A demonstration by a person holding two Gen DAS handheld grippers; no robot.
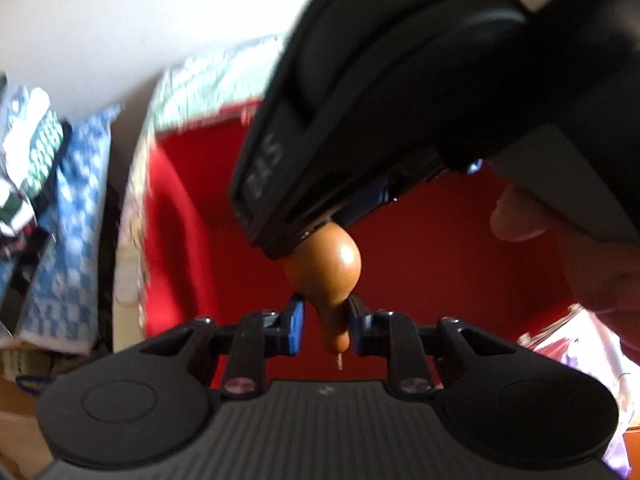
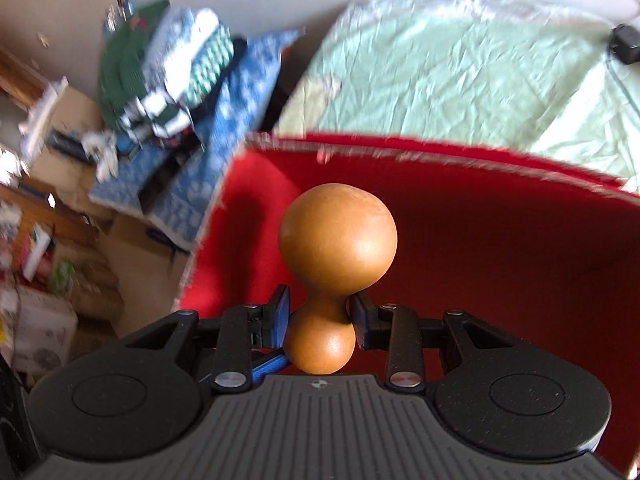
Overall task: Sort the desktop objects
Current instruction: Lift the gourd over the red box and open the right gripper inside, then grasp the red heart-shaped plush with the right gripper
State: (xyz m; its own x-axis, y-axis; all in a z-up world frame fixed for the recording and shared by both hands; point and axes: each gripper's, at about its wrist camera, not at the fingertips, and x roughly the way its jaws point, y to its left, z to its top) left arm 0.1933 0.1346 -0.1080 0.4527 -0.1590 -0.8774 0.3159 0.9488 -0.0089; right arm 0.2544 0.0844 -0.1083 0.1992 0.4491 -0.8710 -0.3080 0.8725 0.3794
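Note:
A smooth brown gourd [image 2: 336,248] with two bulbs is held at its narrow waist by my right gripper [image 2: 318,316], above the red cloth [image 2: 500,248]. In the left wrist view the same gourd [image 1: 332,276] hangs between my left gripper's fingertips [image 1: 326,320], which close on its thin stem end. The black body of the right gripper [image 1: 400,100] fills the upper right and hides the gourd's other end there. A hand [image 1: 560,240] holds it.
A pale green sheet [image 2: 460,72] lies behind the red cloth. A blue checked cloth [image 2: 224,120] and folded clothes [image 2: 160,72] are piled at the left, over boxes and clutter [image 2: 40,240]. A black adapter [image 2: 624,44] lies far right.

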